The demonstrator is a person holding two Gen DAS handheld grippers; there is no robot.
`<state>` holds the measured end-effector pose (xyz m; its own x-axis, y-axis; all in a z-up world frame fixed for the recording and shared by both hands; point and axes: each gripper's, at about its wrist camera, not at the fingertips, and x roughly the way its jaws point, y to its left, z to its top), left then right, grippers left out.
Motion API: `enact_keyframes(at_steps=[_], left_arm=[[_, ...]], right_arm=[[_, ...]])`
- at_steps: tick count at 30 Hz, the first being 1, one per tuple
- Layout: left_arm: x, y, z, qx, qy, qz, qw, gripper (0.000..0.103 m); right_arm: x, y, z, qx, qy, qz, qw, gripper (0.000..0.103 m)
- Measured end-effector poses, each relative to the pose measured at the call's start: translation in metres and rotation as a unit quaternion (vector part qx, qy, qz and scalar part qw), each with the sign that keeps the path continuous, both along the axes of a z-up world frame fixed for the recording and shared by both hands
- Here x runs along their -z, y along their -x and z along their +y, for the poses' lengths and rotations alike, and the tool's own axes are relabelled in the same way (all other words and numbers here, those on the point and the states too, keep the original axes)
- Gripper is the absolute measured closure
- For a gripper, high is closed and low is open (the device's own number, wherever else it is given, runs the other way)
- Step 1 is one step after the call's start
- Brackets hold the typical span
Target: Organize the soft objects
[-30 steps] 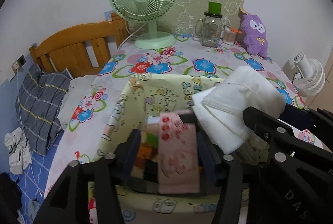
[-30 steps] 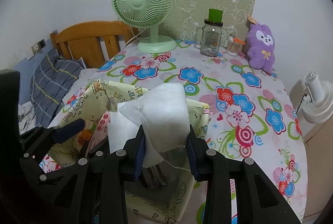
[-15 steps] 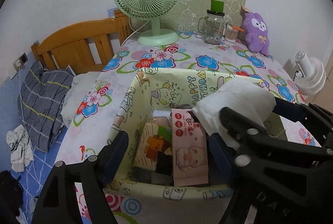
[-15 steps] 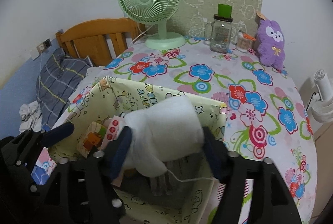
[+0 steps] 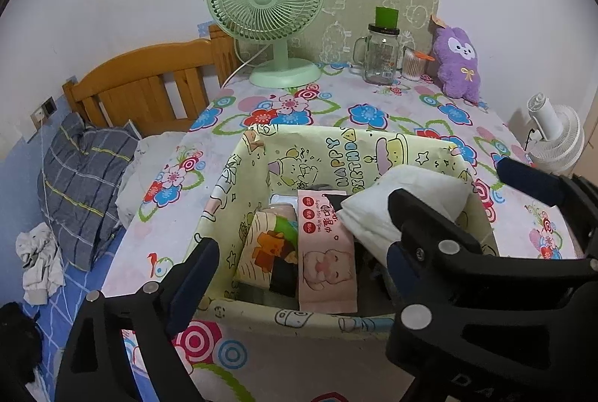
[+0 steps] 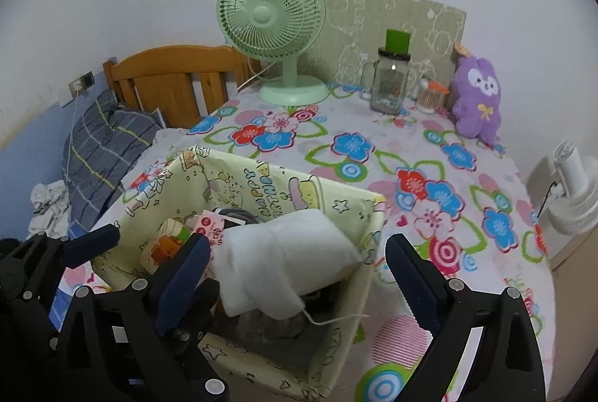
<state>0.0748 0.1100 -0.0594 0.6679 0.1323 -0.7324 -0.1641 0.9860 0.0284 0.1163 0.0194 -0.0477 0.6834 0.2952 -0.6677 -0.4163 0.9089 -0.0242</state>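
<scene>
A yellow fabric storage box (image 5: 336,148) (image 6: 261,178) stands on the floral table. Inside lie a pink wet-wipes pack (image 5: 325,252) (image 6: 209,226), a tissue pack with a bear print (image 5: 265,245) (image 6: 164,245) and a white folded cloth (image 5: 403,204) (image 6: 287,256) resting on top at the box's right side. My left gripper (image 5: 299,263) is open, its jaws astride the box's near wall. My right gripper (image 6: 295,263) is open, jaws wide on either side of the white cloth, not touching it. A purple plush (image 5: 458,65) (image 6: 478,99) sits at the table's back right.
A green desk fan (image 5: 267,13) (image 6: 273,28), a glass jar with a green lid (image 5: 381,54) (image 6: 390,80) and a small cup of swabs (image 6: 429,97) stand at the back. A wooden bed headboard (image 5: 149,92) and grey bedding (image 5: 82,170) lie left. A white fan (image 5: 557,136) stands right.
My left gripper released the pink wipes pack into the box and opened. My right gripper opened and let go of the white cloth, which now rests in the box. Both grippers pulled back.
</scene>
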Motion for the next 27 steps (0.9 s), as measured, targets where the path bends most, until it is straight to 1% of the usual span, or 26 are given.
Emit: enact_keyframes(at_steps=[4,15,19,23,27], left_arm=[[-0.004,0.003,-0.005,-0.001,-0.005,-0.005,1.0,0.009],[-0.025,0.014,-0.027,0.013,-0.012,-0.037,0.9992,0.005],[-0.032,0.017,-0.038,0.021,-0.014,-0.044,0.9987,0.004],[-0.04,0.021,-0.051,0.029,-0.016,-0.056,0.9979,0.001],[-0.046,0.024,-0.063,0.038,-0.016,-0.064,0.9971,0.001]], right_arm=[[-0.005,0.005,-0.008,0.001,-0.001,-0.009,1.0,0.006],[-0.026,0.02,-0.036,0.021,-0.02,-0.027,0.999,0.006],[-0.033,0.026,-0.05,0.035,-0.023,-0.034,0.999,0.006],[-0.04,0.03,-0.067,0.05,-0.033,-0.035,0.998,0.006],[-0.048,0.037,-0.084,0.068,-0.035,-0.047,0.996,0.006]])
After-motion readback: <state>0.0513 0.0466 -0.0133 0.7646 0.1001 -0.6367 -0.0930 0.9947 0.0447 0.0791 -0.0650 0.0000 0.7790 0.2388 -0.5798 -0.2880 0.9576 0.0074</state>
